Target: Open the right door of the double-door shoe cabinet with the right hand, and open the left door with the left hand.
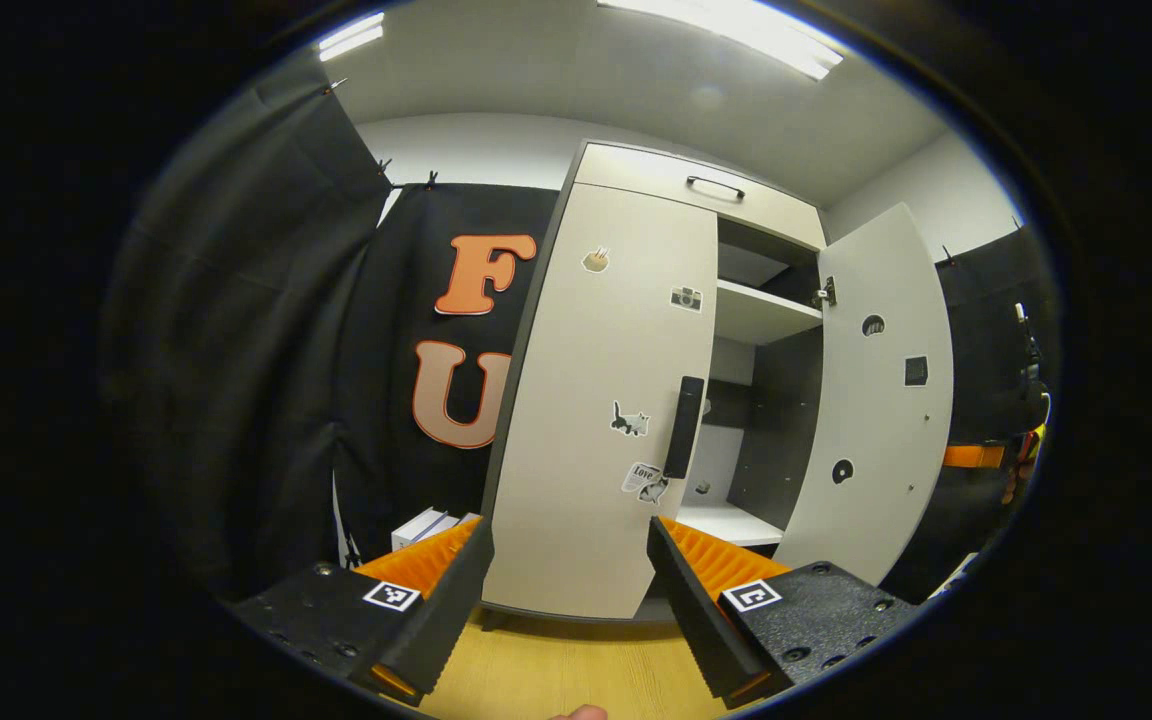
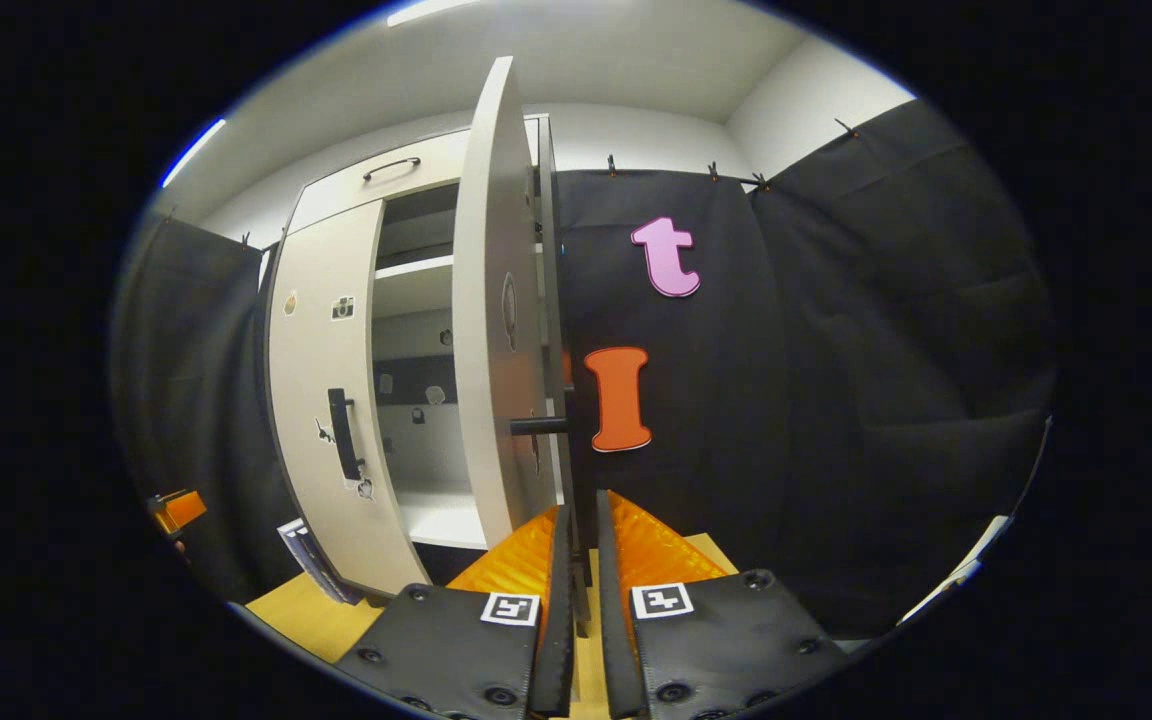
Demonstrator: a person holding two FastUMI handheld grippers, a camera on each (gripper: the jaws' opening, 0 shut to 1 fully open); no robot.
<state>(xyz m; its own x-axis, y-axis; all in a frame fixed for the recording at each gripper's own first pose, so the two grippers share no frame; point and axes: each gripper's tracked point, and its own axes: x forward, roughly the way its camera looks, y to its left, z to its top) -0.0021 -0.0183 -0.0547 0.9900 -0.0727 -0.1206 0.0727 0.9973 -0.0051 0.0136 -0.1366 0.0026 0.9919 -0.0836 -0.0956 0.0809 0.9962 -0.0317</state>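
R door [image 1: 876, 400] swung wide; L door [image 1: 606, 400] closed. Left gripper [image 1: 569, 545] fingers spread, facing L door handle [image 1: 683, 427]. Right gripper [image 2: 576, 525] fingers nearly together, holding nothing.

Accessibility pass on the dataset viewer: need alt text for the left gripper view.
The left gripper, fingers open, faces the closed left door of a pale shoe cabinet, in line with its black handle. The right door already stands open, showing shelves.
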